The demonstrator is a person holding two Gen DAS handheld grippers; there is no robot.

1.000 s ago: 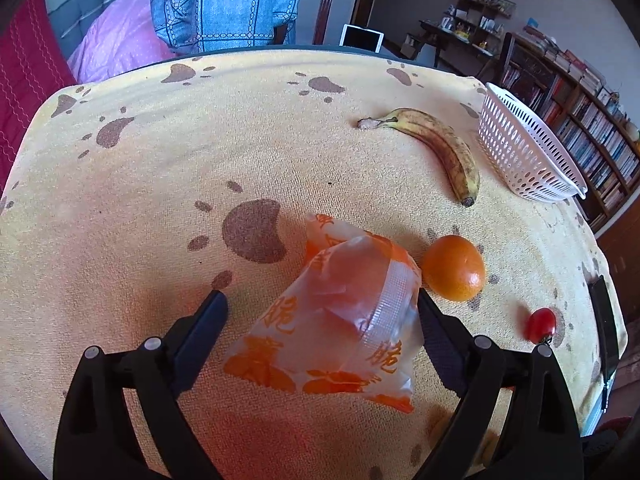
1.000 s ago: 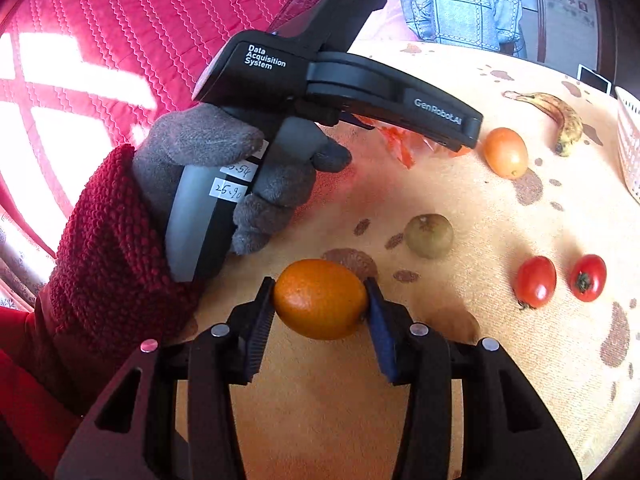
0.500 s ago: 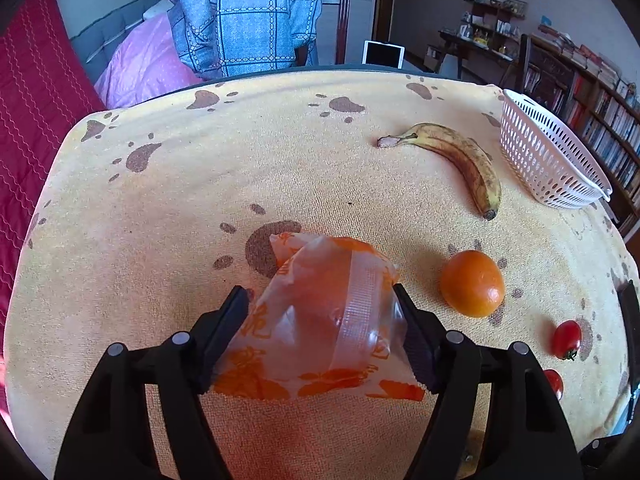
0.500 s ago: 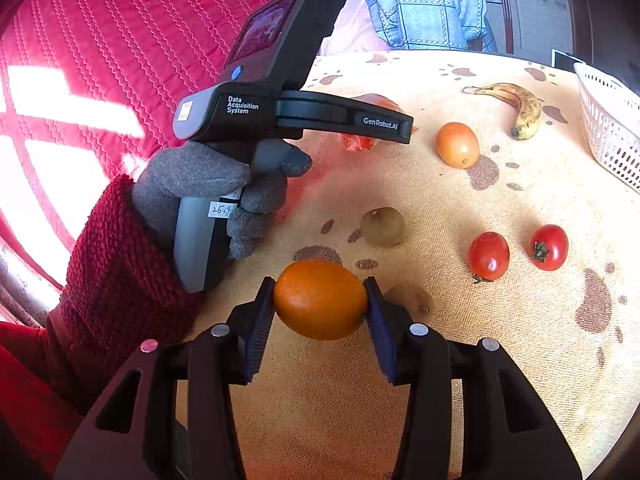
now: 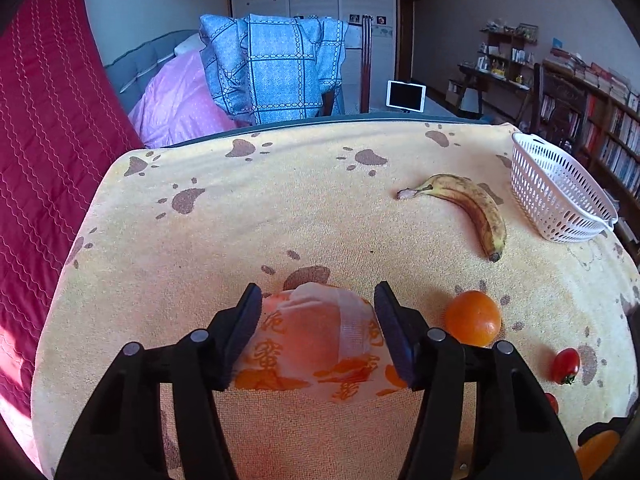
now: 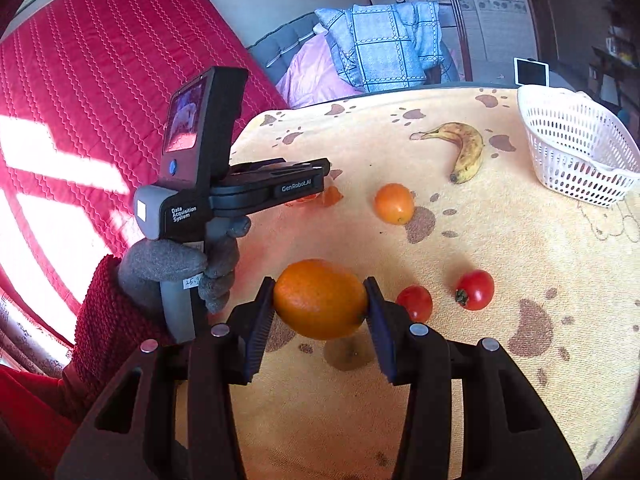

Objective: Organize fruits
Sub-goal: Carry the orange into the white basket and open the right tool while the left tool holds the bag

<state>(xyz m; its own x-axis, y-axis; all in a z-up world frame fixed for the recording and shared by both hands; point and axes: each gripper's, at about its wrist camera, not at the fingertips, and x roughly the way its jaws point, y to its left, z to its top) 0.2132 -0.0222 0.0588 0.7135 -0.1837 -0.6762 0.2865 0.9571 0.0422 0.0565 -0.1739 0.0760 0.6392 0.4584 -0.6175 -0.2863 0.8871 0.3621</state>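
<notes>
My left gripper (image 5: 318, 332) has its fingers closed against both sides of a clear orange-printed plastic bag (image 5: 320, 344) that holds an orange fruit, on the yellow paw-print tablecloth (image 5: 280, 208). My right gripper (image 6: 320, 312) is shut on an orange (image 6: 320, 298) and holds it above the cloth. A second orange (image 5: 473, 317) lies right of the bag and also shows in the right wrist view (image 6: 394, 203). A banana (image 5: 472, 208) and a white basket (image 5: 560, 200) lie at the far right.
Two tomatoes (image 6: 475, 289) (image 6: 415, 302) lie right of the held orange, and a brownish fruit (image 6: 348, 354) sits under it. The left hand-held device (image 6: 224, 196) and gloved hand (image 6: 180, 268) fill the left. A chair with blue fabric (image 5: 276, 68) stands behind the table.
My left gripper's fingers have closed in on the bag. Both cameras have tilted up, and the right gripper still holds its orange.
</notes>
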